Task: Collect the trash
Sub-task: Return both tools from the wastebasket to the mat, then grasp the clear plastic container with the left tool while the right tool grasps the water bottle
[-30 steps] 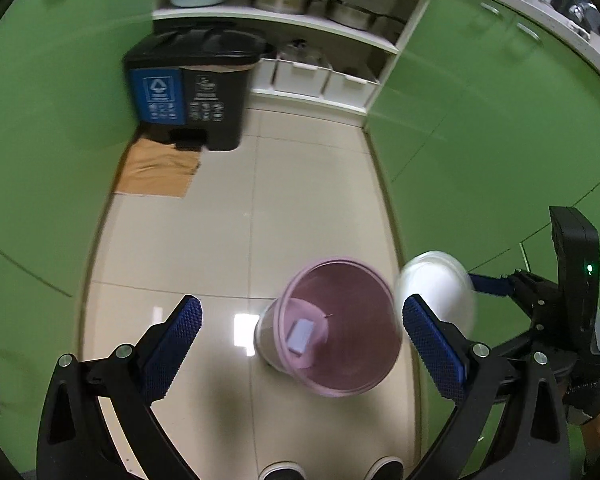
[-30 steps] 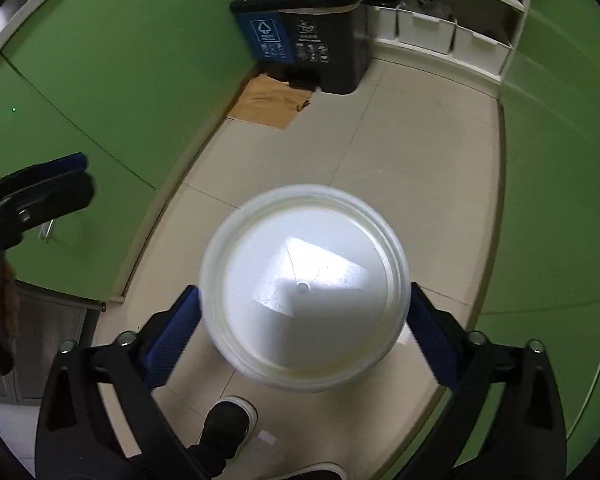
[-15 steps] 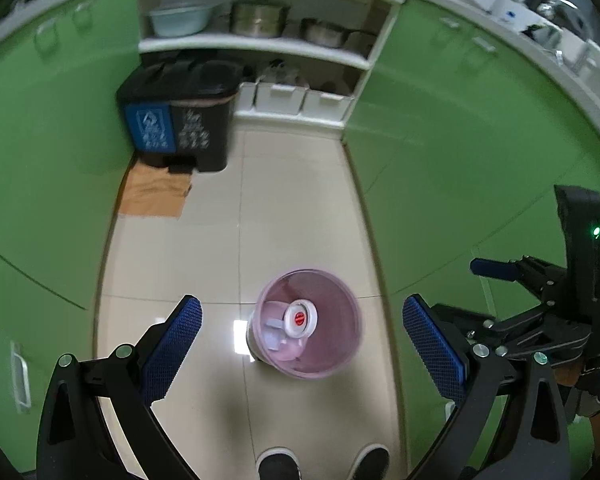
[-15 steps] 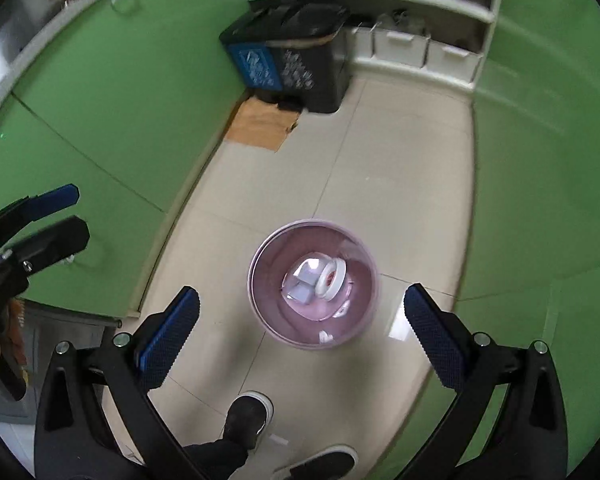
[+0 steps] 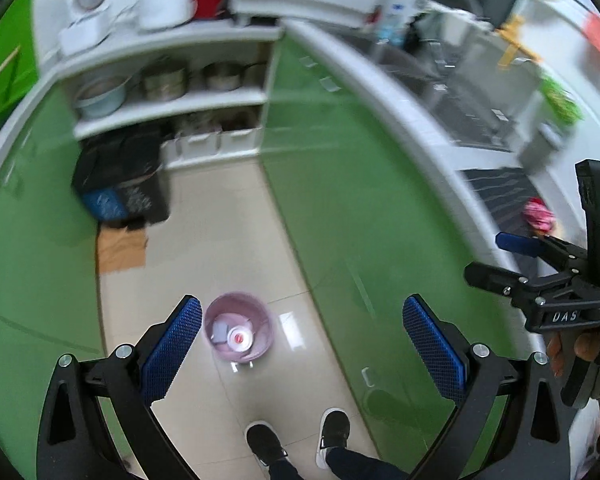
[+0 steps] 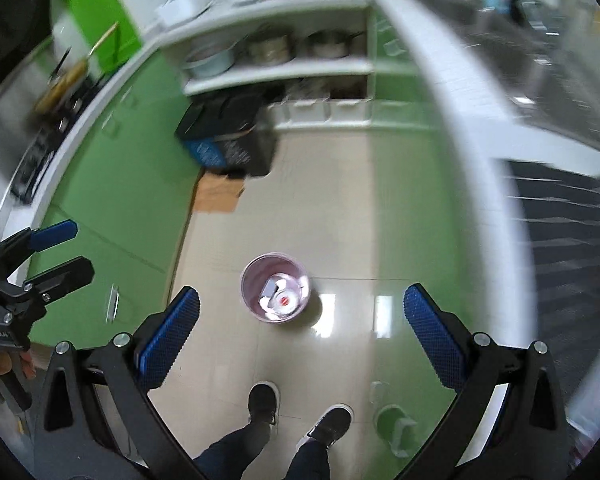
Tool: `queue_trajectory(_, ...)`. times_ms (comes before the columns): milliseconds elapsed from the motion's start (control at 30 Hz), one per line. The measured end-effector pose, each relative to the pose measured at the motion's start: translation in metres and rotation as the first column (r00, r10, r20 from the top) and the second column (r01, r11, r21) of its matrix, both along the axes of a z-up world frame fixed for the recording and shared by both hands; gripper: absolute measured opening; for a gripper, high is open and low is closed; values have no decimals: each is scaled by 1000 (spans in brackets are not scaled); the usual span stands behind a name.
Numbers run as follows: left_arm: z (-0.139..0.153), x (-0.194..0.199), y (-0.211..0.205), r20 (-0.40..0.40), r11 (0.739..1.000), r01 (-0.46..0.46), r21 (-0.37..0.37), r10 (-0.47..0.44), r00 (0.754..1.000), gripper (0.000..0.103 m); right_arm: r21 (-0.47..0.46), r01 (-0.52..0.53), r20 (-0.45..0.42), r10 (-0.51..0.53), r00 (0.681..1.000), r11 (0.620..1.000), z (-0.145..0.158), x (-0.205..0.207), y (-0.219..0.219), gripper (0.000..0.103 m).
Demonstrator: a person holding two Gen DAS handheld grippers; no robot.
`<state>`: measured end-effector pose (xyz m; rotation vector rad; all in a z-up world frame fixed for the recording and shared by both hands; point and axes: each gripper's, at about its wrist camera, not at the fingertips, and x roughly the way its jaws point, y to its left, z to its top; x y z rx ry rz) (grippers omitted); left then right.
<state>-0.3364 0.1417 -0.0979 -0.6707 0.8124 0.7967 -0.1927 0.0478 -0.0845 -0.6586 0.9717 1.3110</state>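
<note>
- Grippers first: the left gripper (image 5: 302, 338) has its blue-padded fingers spread wide with nothing between them, and the right gripper (image 6: 300, 328) is spread just as wide and equally empty.
- Both hang high above the beige tiled floor (image 6: 332, 208), looking down the aisle between the green cabinets (image 5: 364, 208).
- A small pink trash bin (image 6: 275, 293) stands upright on the floor, near the person's dark shoes (image 6: 263, 402).
- Inside the bin lie white scraps and a round white lid with a red centre (image 6: 285, 300).
- From the left wrist view the same bin (image 5: 238, 332) sits just beside the left finger pad (image 5: 172, 350).
- A black bin with a blue label (image 5: 120, 184) stands farther up the aisle, against the shelves of pots (image 5: 172, 84), with flat cardboard (image 5: 122, 250) on the floor in front.
- Motion blur smears the counter and sink area.
</note>
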Motion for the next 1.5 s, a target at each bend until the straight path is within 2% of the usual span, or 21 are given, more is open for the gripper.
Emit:
queue_trajectory(167, 40, 53, -19, 18, 989, 139, 43, -139, 990, 97, 67, 174, 39, -177, 984, 983, 54, 55, -68, 100)
queue_trajectory(300, 61, 102, -32, 27, 966, 248, 73, -251, 968, 97, 102, 318, 61, -325, 944, 943, 77, 101, -130, 100)
queue_trajectory(533, 80, 189, -62, 32, 903, 418, 99, -423, 906, 97, 101, 480, 67, -487, 871, 872, 86, 166, -209, 100)
queue_trajectory(633, 80, 219, -75, 31, 882, 460, 96, -465, 885, 97, 101, 512, 63, -520, 852, 853, 84, 185, -233, 100)
queue_trajectory(967, 50, 311, -112, 1, 815, 578, 36, -579, 815, 97, 66, 566, 42, -569, 821, 822, 71, 229, -264, 100)
queue_trajectory(1133, 22, 345, -116, -37, 775, 632, -16, -632, 774, 97, 55, 617, 18, -618, 786, 785, 63, 238, -272, 100)
queue_trajectory(1433, -13, 379, -114, -72, 743, 664, -82, -669, 740, 96, 14, 650, -7, -650, 760, 760, 42, 256, -271, 100)
queue_trajectory(1467, -16, 382, -115, -72, 738, 669, -90, -675, 734, 95, 9, 651, -9, -651, 759, 759, 40, 258, -270, 100)
queue_trajectory(1500, -19, 384, -115, -74, 734, 672, -96, -679, 730, 89, 6, 651, -11, -651, 759, 759, 38, 260, -269, 100)
